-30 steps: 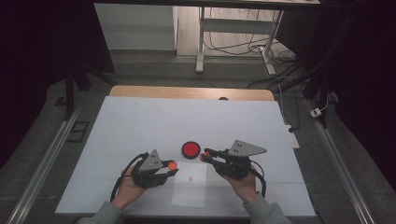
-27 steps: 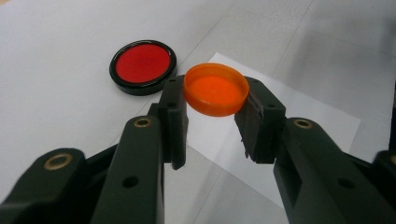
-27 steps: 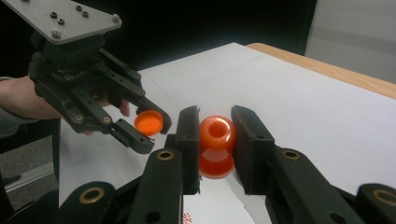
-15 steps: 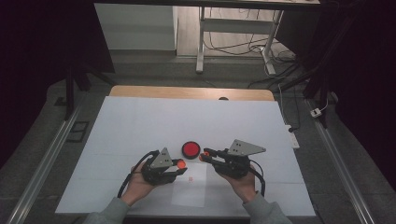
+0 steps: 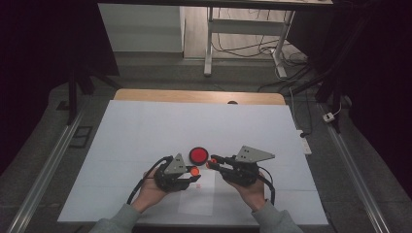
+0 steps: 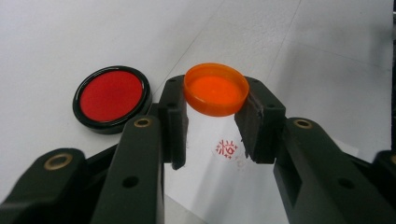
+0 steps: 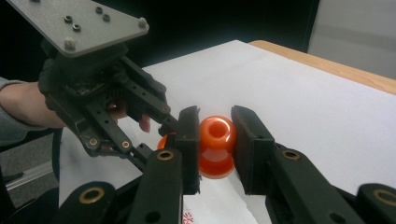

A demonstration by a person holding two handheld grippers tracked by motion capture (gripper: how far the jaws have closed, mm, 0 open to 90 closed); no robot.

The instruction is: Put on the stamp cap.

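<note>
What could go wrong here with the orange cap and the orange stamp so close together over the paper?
The round orange plastic cap is pinched only at its rim by the left gripper, so it may pop out. The orange waisted stamp in the right gripper could meet it off-centre. Either could smudge the red seal print on the white paper sheet.

Red stamped seal mark (image 6: 227,150) on the white paper sheet (image 6: 299,65), characters too blurred to read
</note>
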